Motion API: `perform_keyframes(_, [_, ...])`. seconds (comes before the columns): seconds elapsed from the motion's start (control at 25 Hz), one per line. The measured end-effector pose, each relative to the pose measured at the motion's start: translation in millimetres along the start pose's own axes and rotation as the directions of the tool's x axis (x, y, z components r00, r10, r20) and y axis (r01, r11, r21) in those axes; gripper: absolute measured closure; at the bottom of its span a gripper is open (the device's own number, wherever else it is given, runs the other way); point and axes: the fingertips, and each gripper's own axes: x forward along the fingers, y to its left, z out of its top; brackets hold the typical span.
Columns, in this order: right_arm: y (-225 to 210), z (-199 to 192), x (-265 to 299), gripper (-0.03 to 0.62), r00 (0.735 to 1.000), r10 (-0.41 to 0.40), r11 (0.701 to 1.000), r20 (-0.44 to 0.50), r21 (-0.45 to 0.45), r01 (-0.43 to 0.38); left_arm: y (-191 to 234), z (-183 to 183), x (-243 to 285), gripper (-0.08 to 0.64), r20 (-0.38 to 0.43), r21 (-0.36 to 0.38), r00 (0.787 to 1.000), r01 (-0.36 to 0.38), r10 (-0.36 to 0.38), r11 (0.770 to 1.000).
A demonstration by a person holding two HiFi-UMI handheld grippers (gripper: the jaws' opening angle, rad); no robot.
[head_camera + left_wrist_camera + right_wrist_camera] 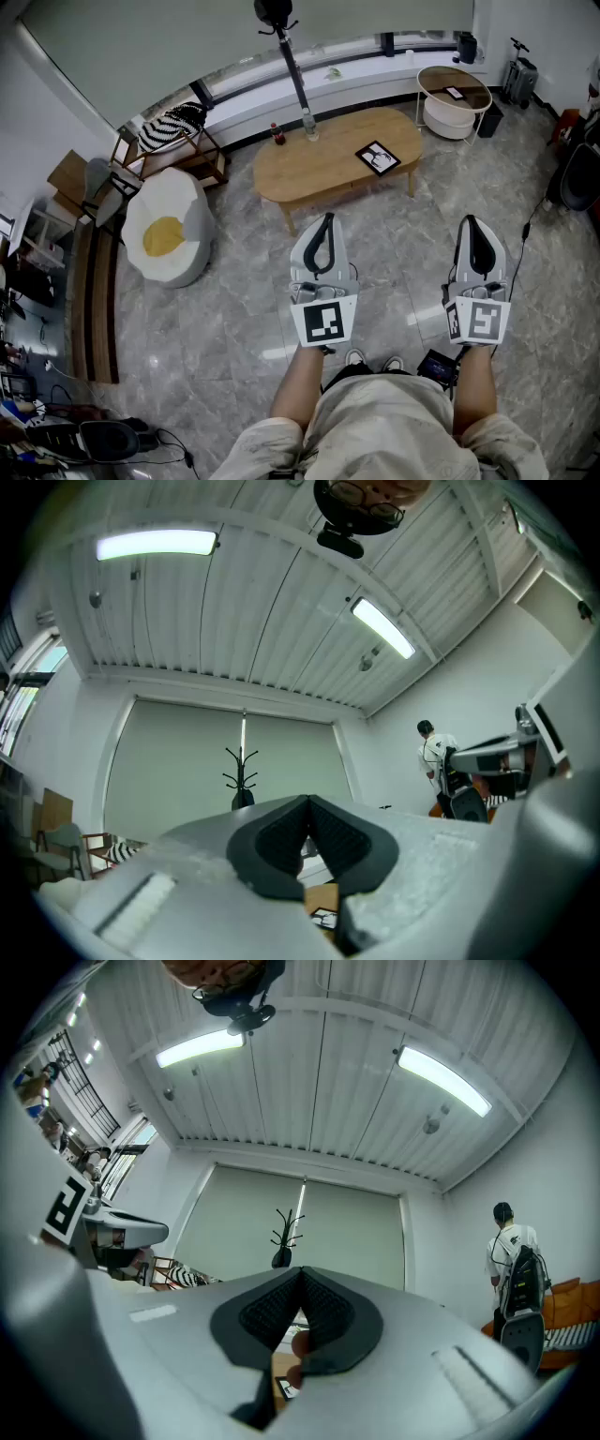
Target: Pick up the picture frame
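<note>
**A:** Head view first: where is the picture frame (378,157)?

**B:** Flat on the oval wooden table (314,167), near its right end, well apart from both grippers.

**A:** And those?

**B:** The left gripper (325,218) and the right gripper (472,222) (both over the tiled floor (234,319)) have jaws pressed together, nothing between them.

An oval wooden table (319,161) stands between an egg-shaped beanbag (169,232) and a round side table (424,86).

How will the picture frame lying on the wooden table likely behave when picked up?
The picture frame looks thin and rigid, so probably stiff and light. It lies flat on the smooth table, so it may slide when nudged. Any glass front would be fragile; unclear here.
</note>
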Motion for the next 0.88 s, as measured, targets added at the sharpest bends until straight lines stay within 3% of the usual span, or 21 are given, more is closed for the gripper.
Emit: perform_keyframes(0.88, [80, -5, 19, 0.591, 1.000, 0.021, 1.000, -0.013, 0.017, -0.021, 67, -26, -19, 0.555, -0.021, -0.033, 1.000, -0.006, 0.006, 0.999])
